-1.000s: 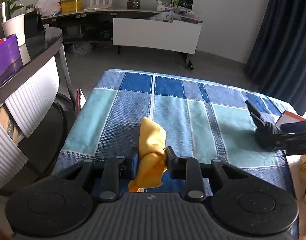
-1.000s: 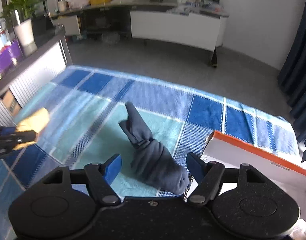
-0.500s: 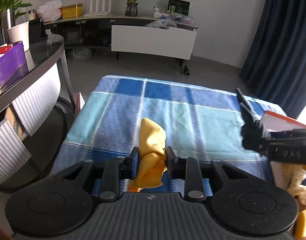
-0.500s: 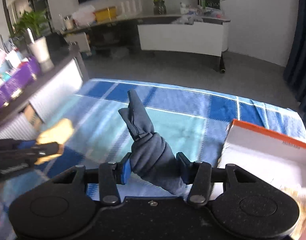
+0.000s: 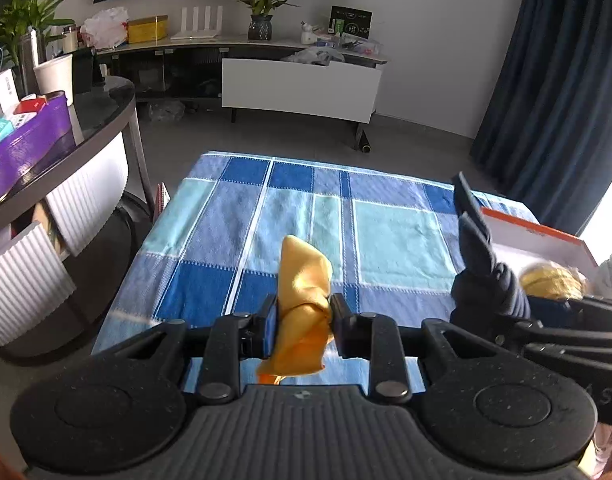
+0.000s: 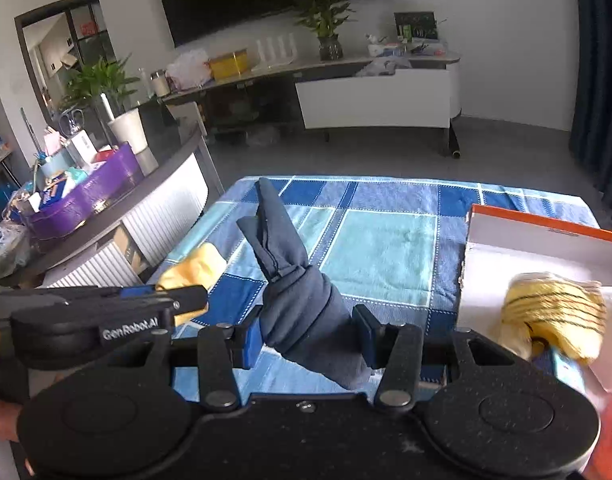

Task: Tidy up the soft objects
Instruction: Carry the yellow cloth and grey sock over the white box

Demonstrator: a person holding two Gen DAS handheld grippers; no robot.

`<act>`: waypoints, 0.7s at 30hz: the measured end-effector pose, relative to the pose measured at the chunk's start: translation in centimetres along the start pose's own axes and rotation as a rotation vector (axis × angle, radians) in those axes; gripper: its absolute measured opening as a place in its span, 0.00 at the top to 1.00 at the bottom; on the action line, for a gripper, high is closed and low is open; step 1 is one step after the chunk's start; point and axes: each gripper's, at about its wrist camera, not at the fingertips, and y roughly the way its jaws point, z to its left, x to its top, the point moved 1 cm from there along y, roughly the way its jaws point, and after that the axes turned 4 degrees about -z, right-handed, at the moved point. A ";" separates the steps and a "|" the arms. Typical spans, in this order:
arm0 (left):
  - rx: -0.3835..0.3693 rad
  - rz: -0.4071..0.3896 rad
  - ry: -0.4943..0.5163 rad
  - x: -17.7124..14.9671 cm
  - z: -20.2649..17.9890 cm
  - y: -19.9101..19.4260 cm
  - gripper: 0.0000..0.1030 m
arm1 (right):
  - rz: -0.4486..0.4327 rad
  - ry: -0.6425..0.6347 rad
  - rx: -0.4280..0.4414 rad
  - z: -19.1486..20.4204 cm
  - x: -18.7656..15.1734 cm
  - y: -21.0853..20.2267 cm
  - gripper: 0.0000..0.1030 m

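My left gripper is shut on a knotted yellow cloth, held above the blue checked tablecloth. My right gripper is shut on a rolled dark blue cloth, whose tail sticks up and away. In the right wrist view the left gripper and its yellow cloth hang at the left. The left wrist view shows the dark blue cloth at the right. A white box with an orange rim lies to the right, with a yellow striped soft thing inside.
A curved dark side table with a purple tray and a potted plant stands left of the cloth-covered table. A low white TV bench runs along the far wall. Dark blue curtains hang at the right.
The right gripper stood open around the dark blue cloth lying on the tablecloth; it closed on it and lifted it. Both grippers rose and drew back; the left kept the yellow cloth.
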 end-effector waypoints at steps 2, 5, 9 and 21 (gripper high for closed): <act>0.001 0.002 -0.003 -0.4 -0.2 -0.7 0.72 | -0.007 -0.002 -0.006 0.1 0.0 -0.9 0.44; -0.008 0.003 -0.009 -0.9 -0.6 -1.5 0.72 | -0.024 -0.004 -0.014 0.0 -0.1 -2.3 0.44; -0.023 -0.002 -0.011 -1.3 -1.2 -2.4 0.72 | -0.037 -0.004 -0.026 -0.1 -0.5 -3.9 0.44; -0.057 -0.021 -0.007 -1.6 -2.5 -3.5 0.72 | -0.047 -0.003 -0.059 -0.7 -1.5 -6.2 0.44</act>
